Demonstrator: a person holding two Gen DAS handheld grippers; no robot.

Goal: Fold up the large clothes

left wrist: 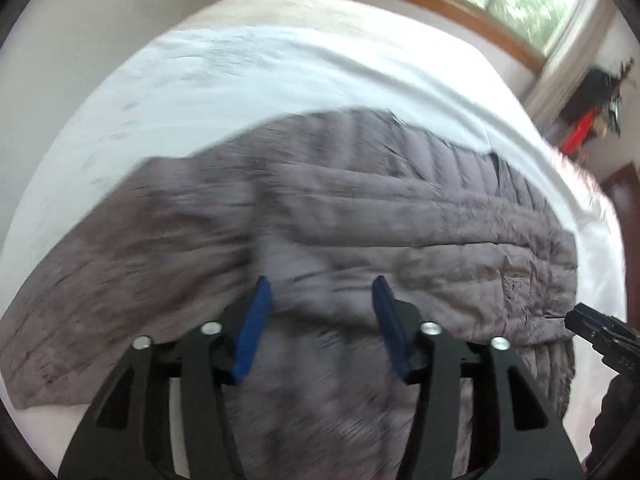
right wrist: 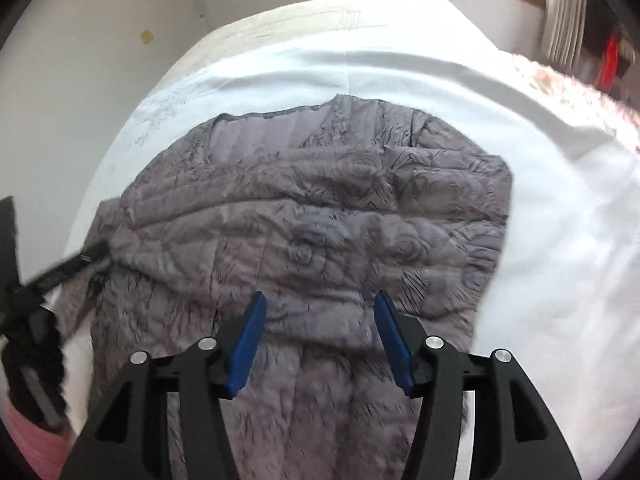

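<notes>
White-sheeted bed [left wrist: 280,80] carries the grey quilted puffer coat [right wrist: 312,216], lying across its near half with one fold laid over. My left hand-held gripper [left wrist: 322,300] and right hand-held gripper [right wrist: 320,316] are both released, empty, above it. Further folds remain, I judge.
</notes>
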